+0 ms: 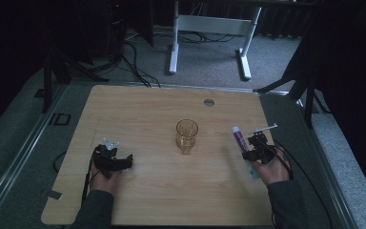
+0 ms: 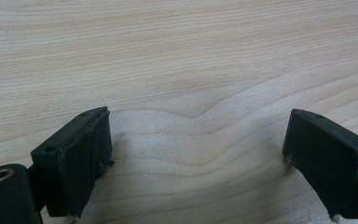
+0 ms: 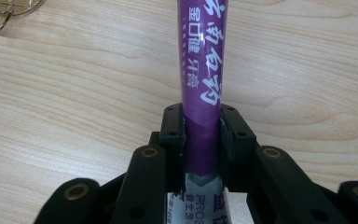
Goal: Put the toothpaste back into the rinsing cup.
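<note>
High view: we see the wooden table point(image 1: 171, 200) with an amber glass point(image 1: 187, 134) standing upright at centre frame, well apart from both grippers, and a small toothbrush-like stick point(image 1: 265, 128) lying at right of centre just above the right gripper point(image 1: 255, 147); white desk legs stand on the floor beyond, top of frame. The left gripper point(image 1: 119, 161) rests lower left on the bare wood, with nothing between it and the glass. The right gripper pinches a purple toothpaste tube point(image 1: 240, 139), whose long axis runs from lower right up to upper left, white cap uppermost. Left gripper view: we note the left gripper point(image 2: 196, 158) with jaws spread wide, nothing between them, just wood grain. Right gripper view: the right gripper point(image 3: 203, 140) has its jaws pressed on the purple tube point(image 3: 204, 70) near its lower end; the tube runs straight up the middle of the frame. A corner of the glass point(image 3: 4, 11) shows upper left.
</note>
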